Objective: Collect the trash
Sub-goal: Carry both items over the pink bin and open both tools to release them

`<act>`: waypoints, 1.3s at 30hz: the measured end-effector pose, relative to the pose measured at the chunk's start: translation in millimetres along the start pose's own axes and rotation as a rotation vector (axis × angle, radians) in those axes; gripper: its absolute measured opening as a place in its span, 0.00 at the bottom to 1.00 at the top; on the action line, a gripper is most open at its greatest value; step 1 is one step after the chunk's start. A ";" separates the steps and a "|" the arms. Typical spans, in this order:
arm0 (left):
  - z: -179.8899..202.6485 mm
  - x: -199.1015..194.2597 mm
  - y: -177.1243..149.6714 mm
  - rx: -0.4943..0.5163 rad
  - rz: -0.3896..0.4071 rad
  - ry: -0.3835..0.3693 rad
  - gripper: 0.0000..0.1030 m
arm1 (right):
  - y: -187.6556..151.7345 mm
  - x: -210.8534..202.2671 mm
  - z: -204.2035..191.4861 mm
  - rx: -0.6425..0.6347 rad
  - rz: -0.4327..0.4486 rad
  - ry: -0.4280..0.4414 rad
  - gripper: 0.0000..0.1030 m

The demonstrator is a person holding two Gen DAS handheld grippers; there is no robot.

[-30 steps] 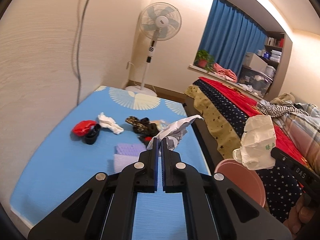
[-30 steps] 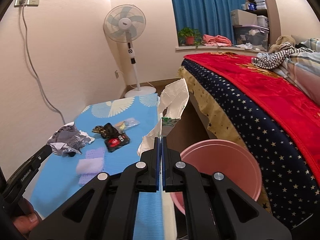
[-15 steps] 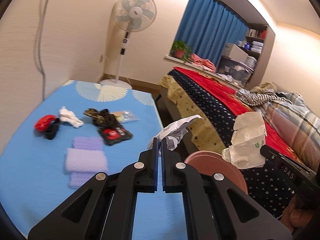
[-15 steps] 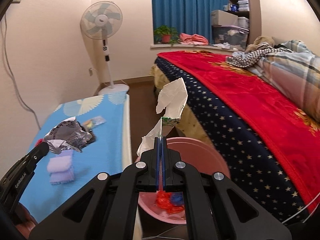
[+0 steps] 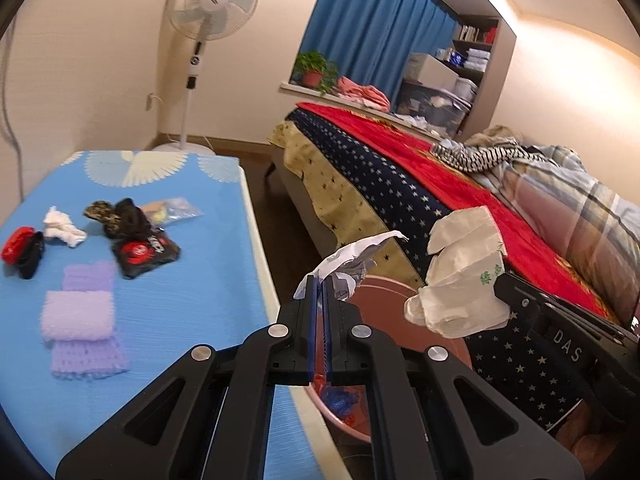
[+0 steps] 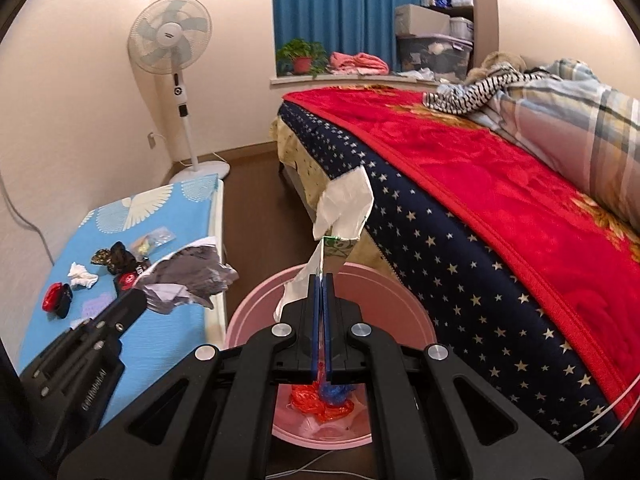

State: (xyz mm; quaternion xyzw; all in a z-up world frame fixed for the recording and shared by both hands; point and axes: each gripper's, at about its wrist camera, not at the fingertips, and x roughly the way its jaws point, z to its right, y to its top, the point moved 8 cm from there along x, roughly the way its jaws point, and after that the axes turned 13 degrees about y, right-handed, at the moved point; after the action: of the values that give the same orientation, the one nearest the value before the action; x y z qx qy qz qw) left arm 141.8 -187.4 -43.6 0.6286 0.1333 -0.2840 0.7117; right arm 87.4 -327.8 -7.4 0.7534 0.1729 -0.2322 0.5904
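At the bottom centre of the right wrist view, the right gripper (image 6: 320,280) pinches a white tissue packet (image 6: 346,210) above the pink bin (image 6: 404,300), which holds red and blue scraps. In the left wrist view the left gripper (image 5: 319,284) is clamped on crumpled grey-white paper (image 5: 352,258) over the bin's rim. Farther left, a blue mat (image 5: 180,280) carries small clutter; a standing fan (image 5: 212,4) stands at the upper left.

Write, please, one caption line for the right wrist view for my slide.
Right gripper shut on a white crumpled plastic wrapper above the round pink plastic bin, near the blue mat.
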 end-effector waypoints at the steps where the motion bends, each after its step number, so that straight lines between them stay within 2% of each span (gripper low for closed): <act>1: 3.0 3.4 -1.5 0.005 -0.006 -0.005 0.02 | -0.5 1.8 1.3 0.005 -0.003 -0.002 0.02; 11: 18.4 29.5 -17.3 0.041 -0.057 -0.008 0.02 | -5.6 15.9 13.2 0.041 -0.026 -0.038 0.02; 24: 34.1 38.4 -22.7 0.050 -0.086 -0.048 0.03 | -10.3 17.1 32.0 0.091 -0.034 -0.079 0.02; 26: 35.0 39.8 -24.2 0.043 -0.096 -0.060 0.04 | -10.6 16.6 35.4 0.098 -0.036 -0.091 0.11; 27: 35.5 40.4 -25.0 0.040 -0.102 -0.067 0.07 | -11.2 16.2 37.9 0.106 -0.038 -0.099 0.25; 29: 33.1 40.0 -25.5 0.031 -0.107 -0.070 0.11 | -11.5 13.8 42.2 0.123 -0.031 -0.116 0.42; 35: 16.7 30.0 -20.2 0.001 -0.090 -0.047 0.15 | -8.8 5.3 43.5 0.140 0.001 -0.110 0.43; 39: 4.2 19.0 -16.6 -0.007 -0.070 -0.024 0.25 | -7.5 0.8 30.6 0.128 0.020 -0.075 0.43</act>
State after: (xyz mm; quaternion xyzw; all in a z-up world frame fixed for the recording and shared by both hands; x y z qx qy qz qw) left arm 146.9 -196.8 -66.8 0.6177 0.1476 -0.3155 0.7051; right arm 79.6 -355.6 -19.9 0.7822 0.1278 -0.2648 0.5493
